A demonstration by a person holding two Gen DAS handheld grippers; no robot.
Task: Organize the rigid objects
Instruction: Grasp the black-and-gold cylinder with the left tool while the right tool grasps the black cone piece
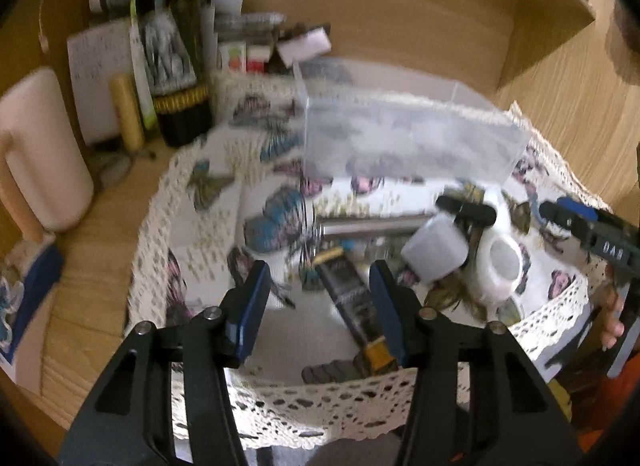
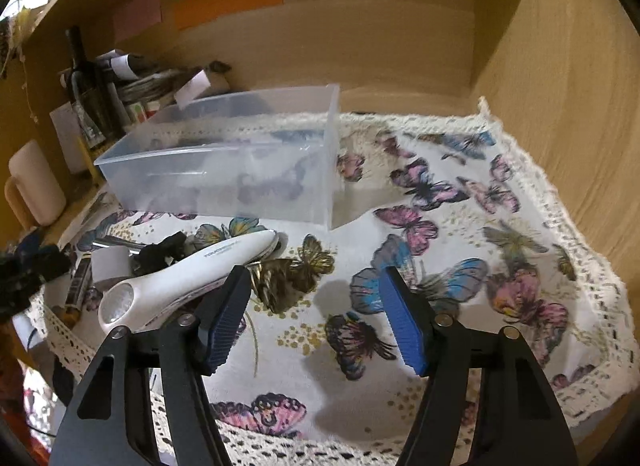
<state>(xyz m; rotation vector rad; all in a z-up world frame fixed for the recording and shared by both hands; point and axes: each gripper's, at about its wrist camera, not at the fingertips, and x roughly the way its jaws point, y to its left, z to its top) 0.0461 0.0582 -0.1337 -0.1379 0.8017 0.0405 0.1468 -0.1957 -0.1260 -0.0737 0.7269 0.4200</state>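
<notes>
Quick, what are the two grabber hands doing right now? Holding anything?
Left gripper: fingers open, holding nothing, above a dark tube.
Right gripper: fingers open, holding nothing, over the butterfly cloth.

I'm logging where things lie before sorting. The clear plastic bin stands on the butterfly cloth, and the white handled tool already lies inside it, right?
Not quite. The clear plastic bin does stand on the butterfly cloth, but the white handled tool lies on the cloth in front of it, as the right wrist view shows.
</notes>
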